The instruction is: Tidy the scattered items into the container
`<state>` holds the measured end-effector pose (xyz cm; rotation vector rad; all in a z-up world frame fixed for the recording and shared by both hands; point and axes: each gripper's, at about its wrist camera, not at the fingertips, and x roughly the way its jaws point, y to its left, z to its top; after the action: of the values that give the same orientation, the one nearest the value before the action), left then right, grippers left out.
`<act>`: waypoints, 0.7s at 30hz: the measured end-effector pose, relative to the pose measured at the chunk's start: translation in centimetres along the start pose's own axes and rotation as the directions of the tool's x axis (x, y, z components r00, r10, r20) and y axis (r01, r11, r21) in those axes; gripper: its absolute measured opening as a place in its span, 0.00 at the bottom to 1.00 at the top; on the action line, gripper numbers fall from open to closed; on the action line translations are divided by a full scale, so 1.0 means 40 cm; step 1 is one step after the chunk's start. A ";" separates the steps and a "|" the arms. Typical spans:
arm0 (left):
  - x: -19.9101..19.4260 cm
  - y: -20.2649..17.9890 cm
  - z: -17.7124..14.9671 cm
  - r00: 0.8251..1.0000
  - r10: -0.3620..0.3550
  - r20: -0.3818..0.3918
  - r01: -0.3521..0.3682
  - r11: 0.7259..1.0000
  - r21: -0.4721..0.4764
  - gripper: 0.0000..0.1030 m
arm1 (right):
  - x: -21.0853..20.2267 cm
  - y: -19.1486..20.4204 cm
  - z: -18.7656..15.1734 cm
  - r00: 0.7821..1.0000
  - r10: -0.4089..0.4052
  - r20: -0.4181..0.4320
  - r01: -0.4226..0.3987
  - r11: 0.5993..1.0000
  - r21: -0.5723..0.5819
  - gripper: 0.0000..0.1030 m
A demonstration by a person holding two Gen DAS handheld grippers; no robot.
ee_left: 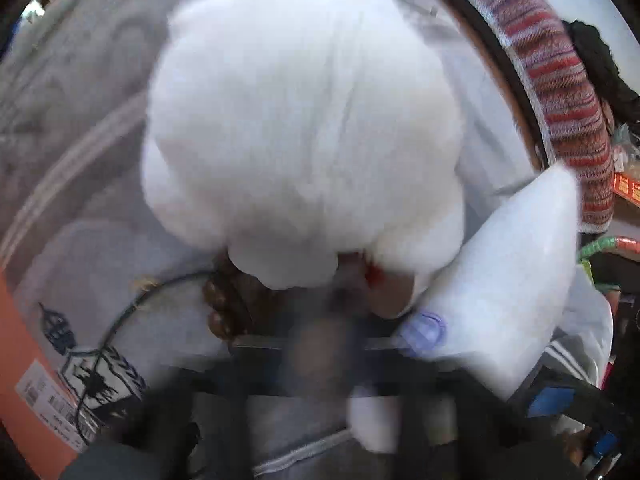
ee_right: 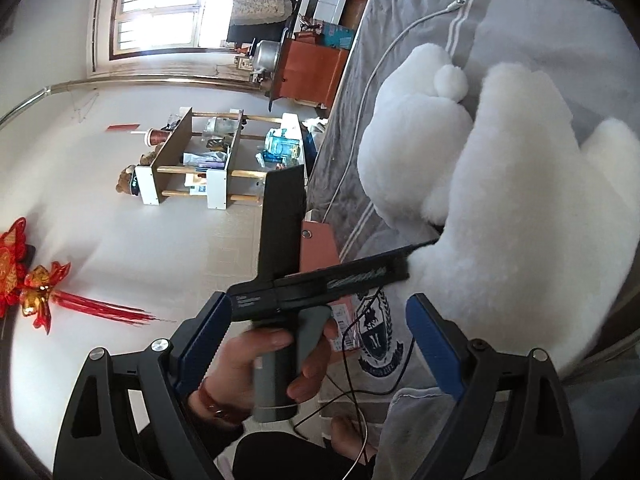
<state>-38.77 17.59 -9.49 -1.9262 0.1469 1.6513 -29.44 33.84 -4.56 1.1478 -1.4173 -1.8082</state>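
The white plush toy point(ee_left: 304, 120), lying on the grey bedding point(ee_right: 540, 20), was found clamped at its edge by the left gripper point(ee_left: 344, 292), the right gripper point(ee_right: 316, 344) spread and empty; a deeper bite into the fur was judged advisable before lifting.

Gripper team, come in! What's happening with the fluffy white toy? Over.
Left gripper shut, tips in white plush toy's fur. Right gripper open, empty. Black cable lies nearby.
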 end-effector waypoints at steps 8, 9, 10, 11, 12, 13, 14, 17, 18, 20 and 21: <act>-0.131 -0.005 -0.055 0.999 0.008 0.047 -0.009 1.000 0.016 0.00 | -0.005 -0.002 0.003 1.000 0.017 0.015 -0.017 1.000 0.016 0.87; -0.183 0.006 -0.068 0.997 -0.012 0.076 0.012 1.000 0.001 0.00 | -0.006 -0.004 0.002 1.000 0.015 0.015 -0.015 1.000 0.017 0.87; -0.232 0.019 -0.081 0.994 -0.018 0.105 0.019 1.000 -0.009 0.00 | -0.005 -0.005 0.003 1.000 0.011 0.013 -0.011 1.000 0.018 0.87; -0.278 0.035 -0.094 0.991 -0.016 0.130 0.019 1.000 -0.023 0.00 | -0.002 -0.004 0.002 1.000 0.006 0.009 -0.006 1.000 0.017 0.87; -0.327 0.060 -0.109 0.988 -0.016 0.154 0.022 0.999 -0.041 0.00 | 0.000 -0.004 0.001 1.000 0.002 0.004 -0.002 1.000 0.016 0.87; -0.389 0.096 -0.132 0.983 -0.009 0.183 0.023 0.997 -0.071 0.00 | 0.004 -0.003 0.000 1.000 -0.004 -0.003 0.004 1.000 0.014 0.87; -0.436 0.130 -0.151 0.979 0.005 0.206 0.016 0.995 -0.097 0.00 | 0.007 -0.002 -0.001 1.000 -0.013 -0.008 0.013 1.000 0.011 0.87; -0.607 0.253 -0.253 0.951 0.094 0.296 -0.035 0.979 -0.199 0.00 | 0.015 0.008 -0.006 0.999 -0.040 -0.018 0.040 0.999 -0.014 0.87; -0.665 0.298 -0.299 0.935 0.130 0.331 -0.053 0.971 -0.233 0.00 | 0.017 0.012 -0.009 0.999 -0.048 -0.021 0.047 0.999 -0.023 0.87; -0.779 0.403 -0.389 0.896 0.205 0.393 -0.079 0.946 -0.314 0.00 | 0.028 0.027 -0.020 0.996 -0.078 -0.031 0.076 0.995 -0.058 0.87; -0.815 0.455 -0.421 0.883 0.235 0.406 -0.086 0.932 -0.353 0.00 | 0.038 0.042 -0.029 0.993 -0.117 -0.035 0.113 0.989 -0.096 0.87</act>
<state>-39.60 -15.03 15.27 -1.7364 -0.1617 2.3082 -29.26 31.56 -3.46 1.2325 -1.2521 -1.8980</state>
